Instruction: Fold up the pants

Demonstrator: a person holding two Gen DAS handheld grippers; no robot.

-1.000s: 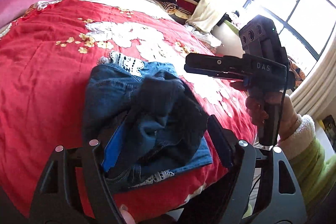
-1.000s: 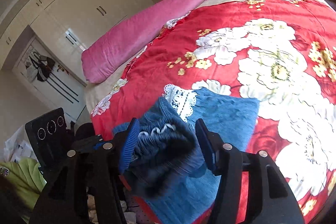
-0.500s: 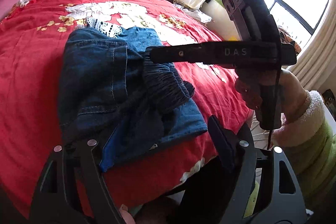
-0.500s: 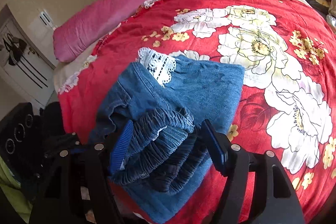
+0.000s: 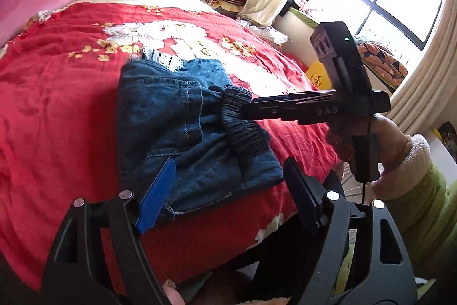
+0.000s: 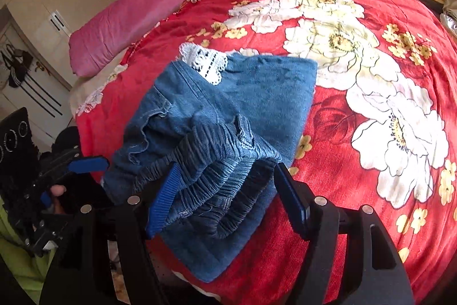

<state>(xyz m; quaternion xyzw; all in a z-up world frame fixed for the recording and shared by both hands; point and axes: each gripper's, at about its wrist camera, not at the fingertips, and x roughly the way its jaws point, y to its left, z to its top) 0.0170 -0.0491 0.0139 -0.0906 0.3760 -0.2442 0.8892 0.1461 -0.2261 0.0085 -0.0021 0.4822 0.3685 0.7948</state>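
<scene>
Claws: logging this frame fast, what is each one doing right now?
Left claw: open, holding nothing, hovering by the jeans.
Right claw: open around the jeans' elastic waistband, not clamped shut.

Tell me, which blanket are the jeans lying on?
The red blanket with white flowers; the plain pink blanket lies bunched beyond the folded blue denim jeans.

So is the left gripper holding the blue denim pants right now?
No, the left gripper is open, its fingers spread on either side of the near edge of the blue denim pants on the red floral blanket.
</scene>
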